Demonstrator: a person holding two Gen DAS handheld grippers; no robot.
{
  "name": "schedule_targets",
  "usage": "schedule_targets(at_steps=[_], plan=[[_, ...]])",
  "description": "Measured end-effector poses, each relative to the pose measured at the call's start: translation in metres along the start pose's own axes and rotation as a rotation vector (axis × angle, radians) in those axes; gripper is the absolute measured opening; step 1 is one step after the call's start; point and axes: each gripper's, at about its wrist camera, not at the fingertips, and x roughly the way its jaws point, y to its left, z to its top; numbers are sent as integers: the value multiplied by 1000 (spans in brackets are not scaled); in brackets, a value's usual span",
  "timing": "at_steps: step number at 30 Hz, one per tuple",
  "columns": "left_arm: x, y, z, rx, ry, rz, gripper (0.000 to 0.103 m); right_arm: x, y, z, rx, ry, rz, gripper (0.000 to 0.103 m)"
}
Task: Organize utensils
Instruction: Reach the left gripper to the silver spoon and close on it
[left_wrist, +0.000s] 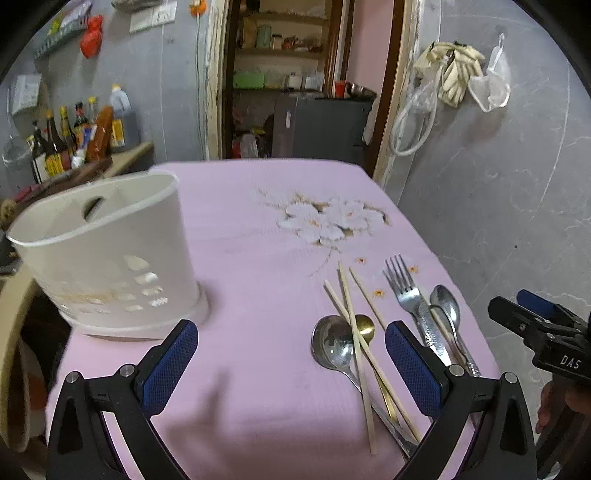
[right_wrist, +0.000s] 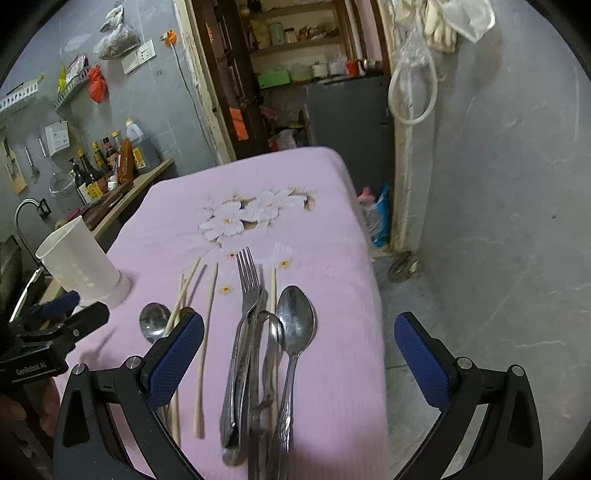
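A: Where do the utensils lie?

B: Take the white utensil holder (left_wrist: 110, 254) as the landmark; it stands upright on the pink tablecloth (left_wrist: 258, 258), at that cloth's left side. All the cutlery lies loose on the cloth to the right of the holder, well apart from it, none inside as far as the views show.

A: What is nearest the holder?

B: A large steel spoon (left_wrist: 332, 343) with its bowl up, and a gold spoon (left_wrist: 364, 326) touching it. Wooden chopsticks (left_wrist: 354, 332) lie crossed over both.

A: And farther right of the holder?

B: A fork (right_wrist: 247, 291), tines pointing away, with 2 more spoons beside it: a small one (right_wrist: 273, 332) and a bigger one (right_wrist: 295, 317). Fork and spoon handles overlap in a bundle. Another chopstick (right_wrist: 207, 332) lies alone between the fork and the large spoon.

A: The left gripper?

B: The left gripper (left_wrist: 291, 358) hangs above the cloth, just right of the holder, jaws wide. The large spoon's bowl shows between its blue pads (left_wrist: 173, 365), but the pads press on nothing.

A: The right gripper?

B: The right gripper (right_wrist: 299, 354) sits farthest from the holder, over the fork bundle, jaws spread wide and empty. Its right pad is past the cloth's edge, over the grey floor (right_wrist: 498, 258).
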Motion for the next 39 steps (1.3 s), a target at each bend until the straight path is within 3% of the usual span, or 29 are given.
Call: schedule_targets(at_steps=[4,8,15,18,23,25,32,39], plan=[[21,-2,0,3,54,-20,100,23,-6,-2,13,34,18,64],[37,-1,0,4,100,-34,86,37,-12,-2,15,61,34,53],[59,2,0,-10,175,-73,61,56,-14,4,-28,125,72,26],[68,4,0,-22,207,-103,44,64,-12,10,-46,158,104,23],[75,8,4,-53,217,-155,34,69,-12,17,-106,204,141,22],[78,8,5,-59,227,-186,34,69,-13,19,-132,225,156,15],[84,-1,7,-51,280,-248,8,65,-17,17,-135,278,198,6],[65,3,7,-76,279,-222,4,45,-12,15,-114,260,160,2]])
